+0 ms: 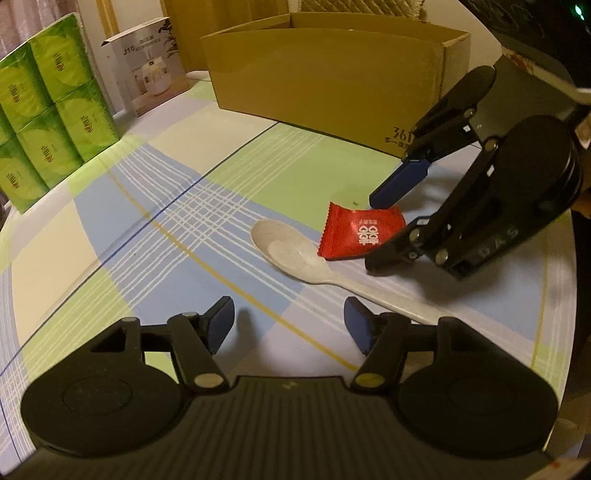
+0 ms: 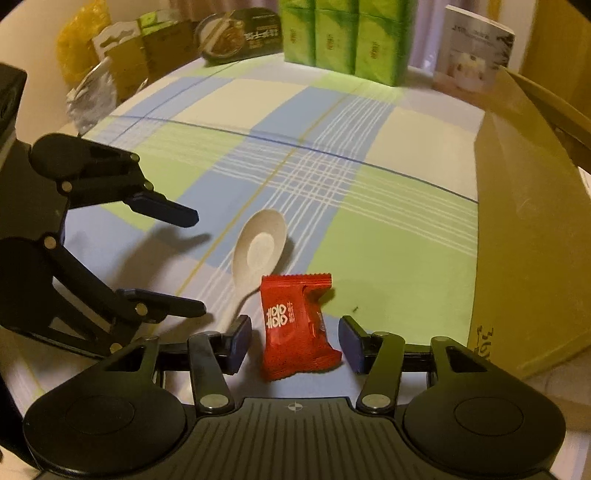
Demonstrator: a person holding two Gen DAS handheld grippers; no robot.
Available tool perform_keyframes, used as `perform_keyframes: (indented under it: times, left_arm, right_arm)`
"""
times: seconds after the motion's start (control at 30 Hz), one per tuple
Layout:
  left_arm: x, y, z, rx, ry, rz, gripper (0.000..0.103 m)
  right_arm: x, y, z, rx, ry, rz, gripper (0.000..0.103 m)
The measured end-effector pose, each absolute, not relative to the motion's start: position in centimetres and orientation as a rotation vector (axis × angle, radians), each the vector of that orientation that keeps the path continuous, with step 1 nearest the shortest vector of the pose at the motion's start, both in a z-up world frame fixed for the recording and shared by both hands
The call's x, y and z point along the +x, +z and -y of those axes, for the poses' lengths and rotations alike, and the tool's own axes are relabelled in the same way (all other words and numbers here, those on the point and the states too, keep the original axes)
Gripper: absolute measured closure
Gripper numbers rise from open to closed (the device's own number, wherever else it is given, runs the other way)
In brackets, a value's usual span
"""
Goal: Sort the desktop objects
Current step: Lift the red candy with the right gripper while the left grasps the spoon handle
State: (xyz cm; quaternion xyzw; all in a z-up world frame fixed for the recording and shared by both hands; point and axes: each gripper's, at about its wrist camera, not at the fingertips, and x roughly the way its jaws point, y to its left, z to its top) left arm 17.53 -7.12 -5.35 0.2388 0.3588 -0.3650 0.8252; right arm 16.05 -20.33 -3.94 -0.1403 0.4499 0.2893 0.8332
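A red snack packet [image 2: 295,325] lies on the plaid tablecloth [image 2: 369,229], between the pads of my right gripper [image 2: 295,341]. The pads stand a little off its sides, so the gripper is open. The left wrist view shows the same: the right gripper [image 1: 376,232] straddles the red packet [image 1: 360,232]. A white spoon [image 1: 288,247] lies beside the packet, its handle running under the packet's edge toward my left gripper [image 1: 289,325]. That gripper is open, with nothing between its fingers. In the right wrist view, the left gripper [image 2: 195,264] hovers left of the spoon [image 2: 262,243].
An open cardboard box [image 1: 325,74] stands behind the objects, and at the right edge as cardboard box [image 2: 532,240]. Green tissue packs [image 1: 48,122] and a white product box [image 1: 147,74] line the far side. Several food packages [image 2: 236,33] sit at the table's far left.
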Motion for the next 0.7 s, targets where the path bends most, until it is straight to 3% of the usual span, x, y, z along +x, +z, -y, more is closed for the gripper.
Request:
perform_keyframes:
  times: [0.07,0.17,0.53,0.63,0.7]
  left_arm:
    - [17.4,-5.5,7.3,0.505,-0.756,-0.765,0.041]
    - [17.3,-5.5,7.3,0.476,-0.727,-0.773,0.041]
    - [18.7,-5.0,9.0,0.212,-0.530,-0.829,0.042]
    - [19.3,-5.6,9.9,0.193,-0.471,-0.844,0.046]
    - [19.6,-5.9,10.7,0.201,-0.461,-0.840,0.055]
  right_arm:
    - [16.1,-4.3,20.6,-0.301,0.608,-0.948,0.054]
    - [16.1,-4.3,21.1,-0.292,0.591,-0.933,0.065]
    - [14.7,-3.9,23.6,-0.198,0.497,-0.912,0.066]
    - [14.6,-3.8,24.0,-0.181,0.490,-0.909,0.066]
    - [14.6,-3.7,24.4,-0.173,0.486,-0.909,0.066]
